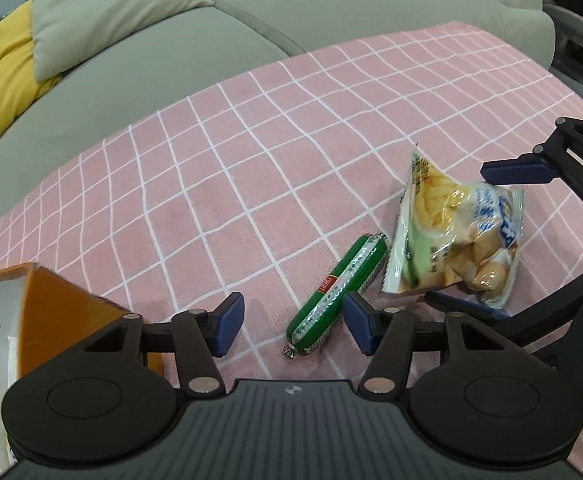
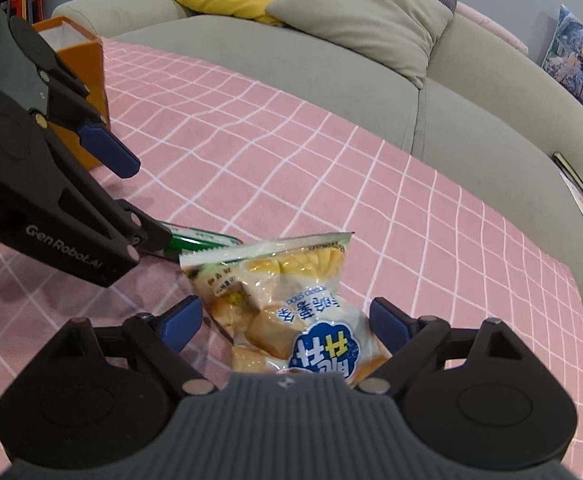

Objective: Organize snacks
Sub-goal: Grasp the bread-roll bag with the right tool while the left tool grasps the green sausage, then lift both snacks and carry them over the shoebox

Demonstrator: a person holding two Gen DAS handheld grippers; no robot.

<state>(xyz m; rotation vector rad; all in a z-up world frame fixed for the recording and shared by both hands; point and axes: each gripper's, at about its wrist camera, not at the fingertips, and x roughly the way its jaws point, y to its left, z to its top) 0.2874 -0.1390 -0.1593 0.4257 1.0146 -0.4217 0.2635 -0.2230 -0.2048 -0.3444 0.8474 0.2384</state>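
Closest in, the right gripper [image 2: 285, 322] has its jaws spread wide around the crinkly clear-and-white plastic bag of yellow puffed snacks [image 2: 291, 308], blue pads just off each side and nothing squeezed yet as far as I can tell. The bag lies on the pink cloth with the white grid [image 2: 411, 200], with its sealed top edge pointing away from that gripper. My worry: it's a puffy, slippery pouch, so if the jaws close on the air-filled middle it could squirt out or slide along the cloth, and a hard pinch would probably crush what's inside.

The left gripper [image 1: 291, 324] is open too, and the green plastic-wrapped sausage stick with a red label [image 1: 333, 300] lies slanted on the cloth with its lower half between the pads. The right-hand pad sits really close to the wrapper, maybe touching, hard to say. The sausage is round, so an off-centre close could roll it away. The two grippers are also crowded together, so bumping linkages looks like a real risk.

Further back at the left sits an orange cardboard box with a white inside [image 2: 79, 80], presumably where snacks go. Its inside is hidden from both cameras. Behind everything, a grey-green sofa [image 2: 331, 92] with cushions.

Bag lettering is upside down and I can't read it.
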